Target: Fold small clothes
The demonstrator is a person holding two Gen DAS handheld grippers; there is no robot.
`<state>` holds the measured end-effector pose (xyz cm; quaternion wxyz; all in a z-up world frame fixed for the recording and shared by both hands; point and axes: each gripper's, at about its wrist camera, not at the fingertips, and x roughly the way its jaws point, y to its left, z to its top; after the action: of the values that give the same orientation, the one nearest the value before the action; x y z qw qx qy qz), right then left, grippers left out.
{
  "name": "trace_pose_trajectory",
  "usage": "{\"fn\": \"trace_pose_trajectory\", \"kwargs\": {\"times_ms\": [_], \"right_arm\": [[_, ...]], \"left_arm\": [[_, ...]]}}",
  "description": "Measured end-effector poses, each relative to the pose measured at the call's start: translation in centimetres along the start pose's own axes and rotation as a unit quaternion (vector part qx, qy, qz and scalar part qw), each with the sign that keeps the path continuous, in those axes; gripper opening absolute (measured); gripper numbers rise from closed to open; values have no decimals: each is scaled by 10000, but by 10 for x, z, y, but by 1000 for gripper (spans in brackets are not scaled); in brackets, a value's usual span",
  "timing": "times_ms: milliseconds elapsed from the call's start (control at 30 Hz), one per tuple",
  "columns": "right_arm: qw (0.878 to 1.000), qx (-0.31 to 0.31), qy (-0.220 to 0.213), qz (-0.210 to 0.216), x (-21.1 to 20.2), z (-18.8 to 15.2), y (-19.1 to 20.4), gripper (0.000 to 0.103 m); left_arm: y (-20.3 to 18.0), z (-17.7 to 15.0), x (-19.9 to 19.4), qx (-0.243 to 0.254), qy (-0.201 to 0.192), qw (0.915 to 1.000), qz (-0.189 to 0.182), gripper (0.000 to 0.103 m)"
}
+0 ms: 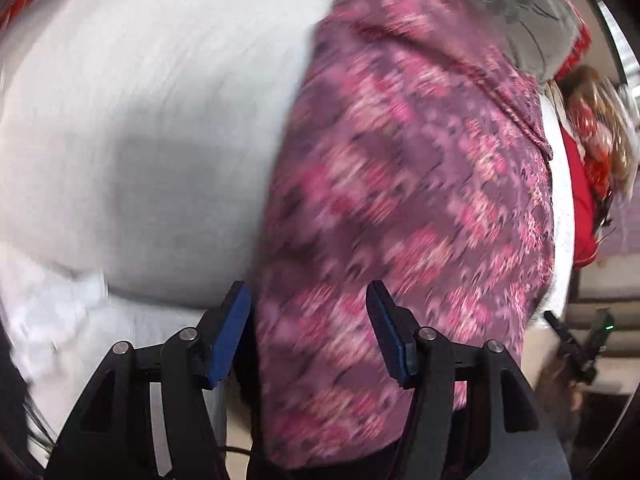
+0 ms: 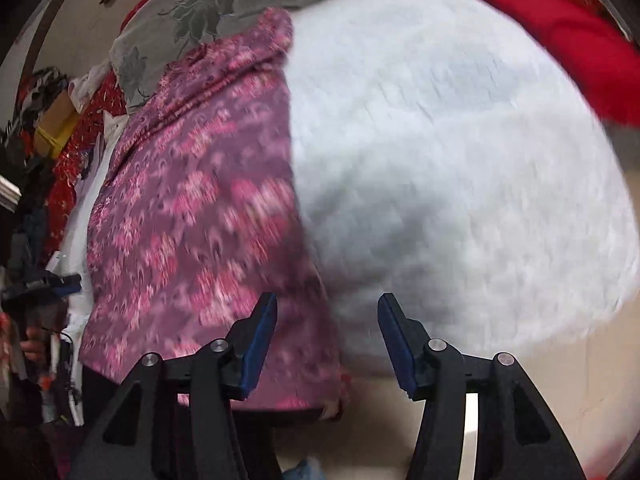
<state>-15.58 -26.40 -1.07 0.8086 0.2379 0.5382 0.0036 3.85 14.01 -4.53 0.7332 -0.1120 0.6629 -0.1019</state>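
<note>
A purple garment with a pink flower print (image 1: 400, 208) lies flat on a white fleecy cover (image 1: 140, 120). In the left wrist view it fills the right half, and my left gripper (image 1: 308, 316) is open just above its near left edge, holding nothing. In the right wrist view the garment (image 2: 192, 220) fills the left half, and my right gripper (image 2: 327, 328) is open above its near right edge, over the white cover (image 2: 460, 160), holding nothing. Both views are blurred by motion.
A grey cloth with a dark flower pattern (image 2: 208, 12) lies beyond the garment. Red fabric (image 2: 568, 40) lies at the far right. Clothes and clutter (image 2: 44, 128) are piled at the left. The other gripper (image 1: 576, 344) shows at the right edge.
</note>
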Motion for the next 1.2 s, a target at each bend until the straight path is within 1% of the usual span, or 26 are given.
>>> {"fn": "trace_pose_trajectory", "kwargs": {"times_ms": [33,67,133,267,300,367,467,500,533,567,600,633,667,700,733,767,933,1067,1200], "right_arm": [[9999,60,46,79,3,-5,-4,57],[9998,127,81,162,5,-11,-8,58],[9984,314,191,429,14,-20,-17,61],[9926,646,431,935,38,-31,-23,62],[9900,712,499,1113,45,-33,-23,62],[9863,828,563,1312,55,-36,-22,62],[9787,956,650,1699,67,-39,-21,62],[9750,953,668,1895,68,-41,-19,61],[9718,915,694,2058,68,-42,-17,58],[9696,846,708,2184,67,-43,-14,49],[9685,720,724,2271,65,-44,-10,42],[9681,600,748,2314,61,-44,-7,25],[9690,429,759,2313,57,-44,-2,12],[9700,278,739,2301,52,-43,4,11],[9705,168,701,2302,48,-43,9,10],[9706,43,654,2317,41,-42,13,8],[9672,-298,330,2499,11,-32,37,6],[9592,-430,-34,2795,-14,-19,57,6],[9514,-463,-410,3017,-32,2,64,6]], "left_arm": [[8,-6,2,-119,97,9998,-125,59],[20,-15,6,-301,246,9987,-334,59],[31,-26,11,-521,429,9959,-610,59],[41,-45,17,-741,683,9894,-1042,59],[41,-47,18,-748,727,9884,-1105,59],[35,-53,18,-665,796,9877,-1173,59],[22,-56,19,-432,854,9888,-1146,59],[18,-58,17,-346,817,9900,-1093,59],[13,-59,13,-225,733,9919,-1013,57],[8,-61,10,-90,688,9930,-956,56],[6,-62,7,12,655,9940,-873,49],[1,-64,4,181,594,9958,-670,37],[-5,-66,0,377,533,9965,-523,31],[-6,-67,-3,440,501,9963,-534,16],[-9,-67,-7,481,474,9959,-596,4],[-11,-67,-12,488,434,9956,-676,4],[-15,-55,-30,298,106,9920,-1218,4],[-20,-42,-41,85,-115,9861,-1657,4],[-22,-23,-50,-61,-294,9806,-1938,4]]}}
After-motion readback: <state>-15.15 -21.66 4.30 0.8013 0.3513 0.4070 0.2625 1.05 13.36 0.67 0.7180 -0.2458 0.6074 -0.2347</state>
